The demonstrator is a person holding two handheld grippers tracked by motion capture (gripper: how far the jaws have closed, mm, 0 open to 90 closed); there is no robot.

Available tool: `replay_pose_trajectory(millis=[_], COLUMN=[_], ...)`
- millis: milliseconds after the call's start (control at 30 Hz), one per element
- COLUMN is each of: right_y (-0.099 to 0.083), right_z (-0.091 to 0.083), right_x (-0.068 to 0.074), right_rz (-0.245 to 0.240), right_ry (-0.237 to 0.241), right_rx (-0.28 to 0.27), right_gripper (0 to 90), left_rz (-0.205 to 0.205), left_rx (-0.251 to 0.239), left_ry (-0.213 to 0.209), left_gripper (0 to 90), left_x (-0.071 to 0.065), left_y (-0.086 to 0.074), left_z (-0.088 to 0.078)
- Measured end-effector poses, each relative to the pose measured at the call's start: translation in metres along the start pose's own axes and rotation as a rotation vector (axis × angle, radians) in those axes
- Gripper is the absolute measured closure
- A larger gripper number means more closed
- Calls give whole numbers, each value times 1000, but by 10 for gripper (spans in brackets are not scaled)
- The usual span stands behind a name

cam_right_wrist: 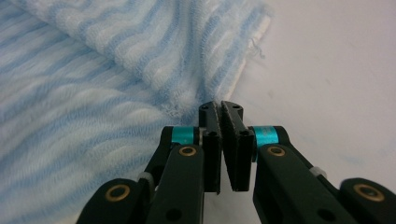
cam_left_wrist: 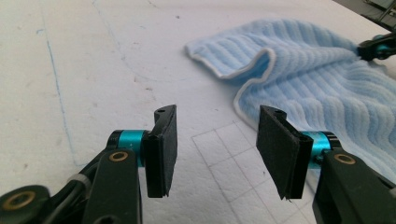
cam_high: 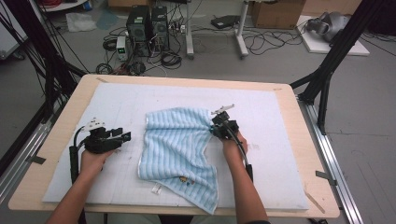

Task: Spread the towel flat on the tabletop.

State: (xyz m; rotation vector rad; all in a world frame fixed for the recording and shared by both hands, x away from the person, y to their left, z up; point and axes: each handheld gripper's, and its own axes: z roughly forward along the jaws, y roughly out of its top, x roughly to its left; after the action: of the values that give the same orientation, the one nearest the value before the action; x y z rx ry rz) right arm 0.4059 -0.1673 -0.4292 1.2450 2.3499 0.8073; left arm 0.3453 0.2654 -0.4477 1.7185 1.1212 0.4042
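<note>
Near the middle of the high view a pale blue striped towel point(cam_high: 180, 149) lies rumpled on the white mat point(cam_high: 280, 140) that covers the wooden table point(cam_high: 310, 196), its upper left corner curled over and its lower right corner sagging toward the bottom edge. At the towel's upper right edge sits the right gripper point(cam_high: 215, 127); in the right gripper view point(cam_right_wrist: 220, 114) its jaws stand pressed together with a pinch of the towel's hem point(cam_right_wrist: 205, 95) at their tips, so I judge the grasp of that edge as made. At centre left of the high view the left gripper point(cam_high: 122, 136) rests on the mat, well apart from the cloth; in the left gripper view point(cam_left_wrist: 217, 149) its jaws stand about half open with nothing between them.

The step in hand looks like taking hold of the towel to spread or fold it. The next move probably calls for the left gripper to reach the curled corner point(cam_left_wrist: 224, 70) and close on it, so both edges can be lifted together.

A small white tag point(cam_high: 156, 189) and a tiny printed motif point(cam_high: 185, 180) sit at the towel's lower edge; neither can be read, and no brand shows
</note>
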Motion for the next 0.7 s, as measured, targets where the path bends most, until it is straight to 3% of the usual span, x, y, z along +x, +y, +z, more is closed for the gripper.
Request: replay_pose_trajectory(millis=[133, 200, 333, 400, 567, 700], right_y=[-17, -21, -15, -8, 11, 22], right_z=[-13, -16, -22, -19, 5, 24], right_x=[-7, -8, -18, -22, -24, -27], right_rz=[8, 7, 80, 113, 104, 127], right_ry=[4, 17, 31, -1, -56, -49], right_rx=[8, 4, -147, -169, -134, -107], right_gripper=[842, 718, 588, 574, 551, 546], left_rz=[4, 3, 6, 5, 8, 12], left_rx=[1, 0, -3, -8, -20, -22], left_ry=[-2, -1, -1, -3, -9, -9], left_gripper=[485, 486, 485, 486, 483, 480], left_x=[-2, -2, -2, -2, -2, -2], left_y=[0, 0, 0, 0, 1, 1], left_z=[2, 3, 3, 3, 2, 1])
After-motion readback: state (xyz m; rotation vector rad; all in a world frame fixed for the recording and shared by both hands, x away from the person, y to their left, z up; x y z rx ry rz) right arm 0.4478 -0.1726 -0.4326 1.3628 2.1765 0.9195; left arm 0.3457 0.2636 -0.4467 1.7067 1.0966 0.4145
